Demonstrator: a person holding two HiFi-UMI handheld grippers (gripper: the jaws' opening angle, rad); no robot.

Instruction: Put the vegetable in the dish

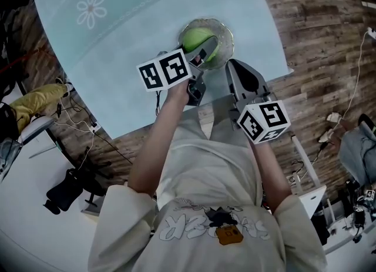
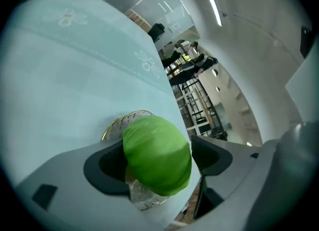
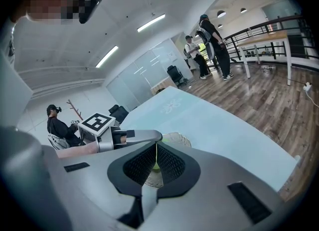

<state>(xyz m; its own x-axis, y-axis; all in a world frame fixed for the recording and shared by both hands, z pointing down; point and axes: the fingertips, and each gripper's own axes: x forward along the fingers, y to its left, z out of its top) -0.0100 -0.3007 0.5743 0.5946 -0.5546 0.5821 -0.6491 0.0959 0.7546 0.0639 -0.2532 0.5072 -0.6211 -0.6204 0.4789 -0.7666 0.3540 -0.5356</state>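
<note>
Vegetable [image 1: 197, 37], round and green, sits in the clear dish [image 1: 228, 39], which stands on the pale blue table [image 1: 117, 42] near its edge, at about twelve o'clock in the head view. The left gripper [image 2: 157, 147] reaches in from the dish's seven o'clock, its jaws spread wide on either side of the vegetable. A strip of table shows between the vegetable and one pad, so nothing is squeezed. The right gripper [image 3: 155, 147] hangs at the dish's five o'clock, jaws pressed together and empty, pointing toward the dish.
</note>
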